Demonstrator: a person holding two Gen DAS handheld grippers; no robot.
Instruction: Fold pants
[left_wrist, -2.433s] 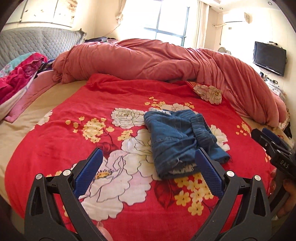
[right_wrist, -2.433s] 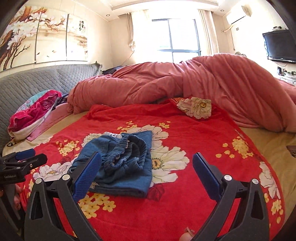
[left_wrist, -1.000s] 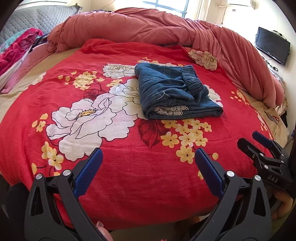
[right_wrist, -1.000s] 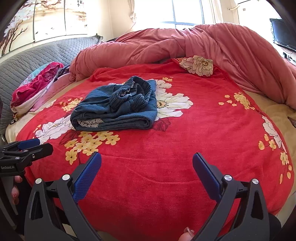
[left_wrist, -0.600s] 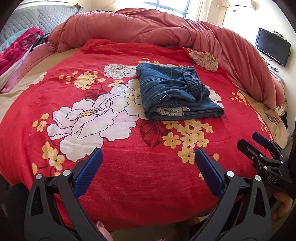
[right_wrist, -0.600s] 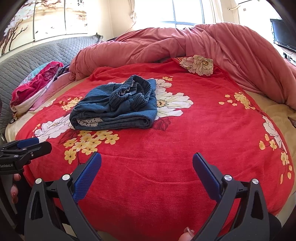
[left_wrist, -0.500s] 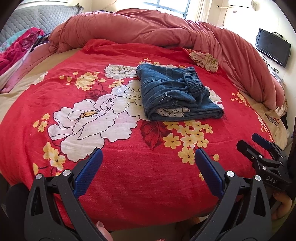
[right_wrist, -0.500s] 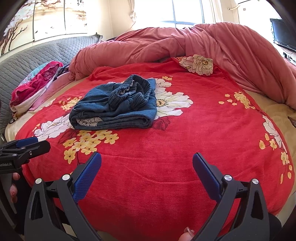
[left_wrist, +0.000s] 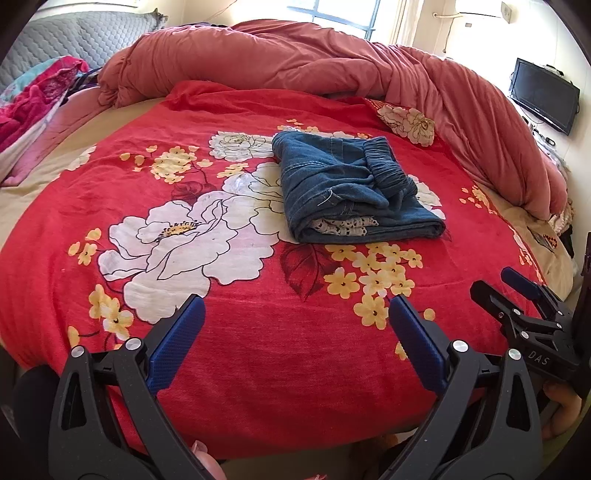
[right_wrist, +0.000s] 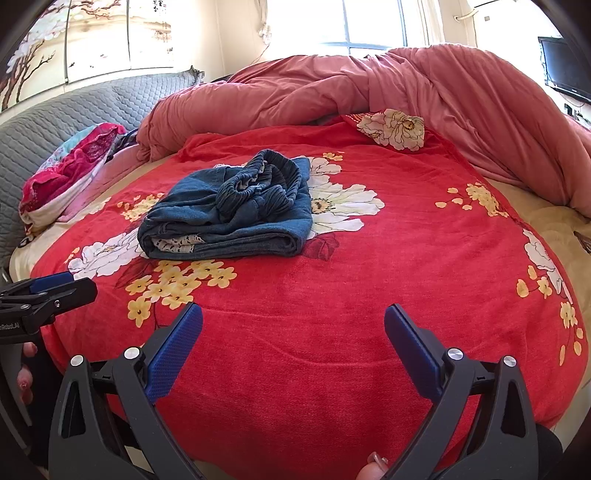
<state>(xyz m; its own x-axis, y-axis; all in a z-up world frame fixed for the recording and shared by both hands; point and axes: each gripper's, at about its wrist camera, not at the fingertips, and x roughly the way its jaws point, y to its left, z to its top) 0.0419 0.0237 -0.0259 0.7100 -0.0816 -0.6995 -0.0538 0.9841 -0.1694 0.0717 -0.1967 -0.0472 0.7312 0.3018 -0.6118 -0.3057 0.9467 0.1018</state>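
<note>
The blue denim pants (left_wrist: 351, 192) lie folded in a compact stack on the red floral blanket (left_wrist: 184, 280), elastic waistband on top; they also show in the right wrist view (right_wrist: 232, 210). My left gripper (left_wrist: 295, 343) is open and empty, held back at the bed's near edge, well short of the pants. My right gripper (right_wrist: 293, 347) is open and empty, also at the near edge. Each gripper shows at the side of the other's view, the right one (left_wrist: 524, 310) and the left one (right_wrist: 44, 295).
A bunched pink duvet (left_wrist: 314, 62) runs along the far and right side of the bed. A grey quilted headboard (right_wrist: 74, 107) and a pink pillow pile (right_wrist: 62, 181) sit at the left. A TV (left_wrist: 543, 94) hangs on the right wall.
Both grippers have drawn back from the folded pants to the bed's near edge and now hold nearly still. The pants have not moved.
</note>
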